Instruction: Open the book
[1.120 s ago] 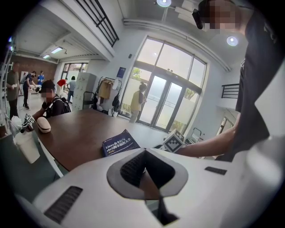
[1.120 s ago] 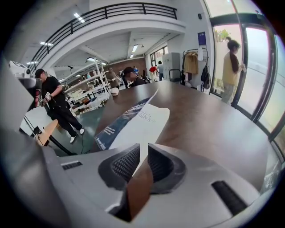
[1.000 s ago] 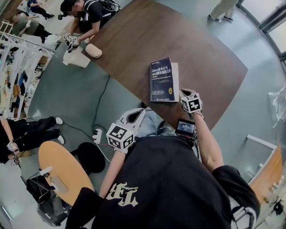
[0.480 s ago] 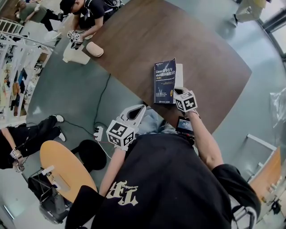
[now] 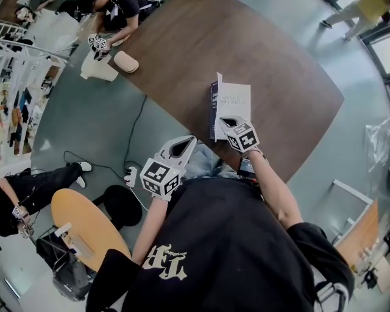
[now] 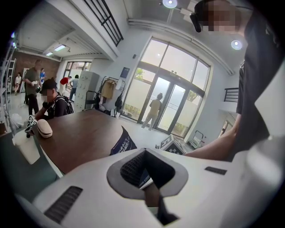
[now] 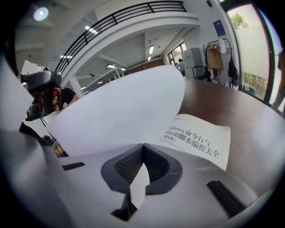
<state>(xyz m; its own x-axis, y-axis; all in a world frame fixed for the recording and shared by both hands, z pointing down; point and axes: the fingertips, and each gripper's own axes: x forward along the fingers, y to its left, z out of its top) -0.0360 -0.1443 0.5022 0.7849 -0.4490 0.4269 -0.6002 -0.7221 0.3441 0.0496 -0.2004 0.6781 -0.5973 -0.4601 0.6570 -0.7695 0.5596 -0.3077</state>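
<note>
**A:** Where's the book (image 5: 234,100)?

**B:** Centre of the head view, on the brown table (image 5: 286,61), close to its near edge. Cover (image 5: 213,109) stands up on edge along the book's left side. White title page (image 5: 237,97) lies bare, print facing up.

**A:** Right gripper (image 5: 226,122)?

**B:** At the book's near edge. Jaws pinched together on the cover's edge; a white sliver shows between them in its own view.

**A:** Left gripper (image 5: 183,145)?

**B:** Lower left of the book, off the table edge. Jaws closed, nothing in them.

**A:** Anything blocking?

**B:** The right gripper's body covers the book's near edge. In the right gripper view the raised cover's white inside fills the upper left. In the left gripper view that gripper's own shell hides the book's lower part.

**A:** Surroundings?

**B:** Upper left: second person (image 5: 119,11) at the table's far corner, beige case (image 5: 126,61) just beside them. On the floor, a cable (image 5: 138,131) runs to a power strip (image 5: 130,177). Lower left: black stool (image 5: 122,207), round orange table (image 5: 82,225).

**A:** Change from earlier?

**B:** One second ago the book lay shut, blue cover up. Half a second ago the cover's right edge was barely lifted. Now it is upright. The left gripper has hardly shifted.
</note>
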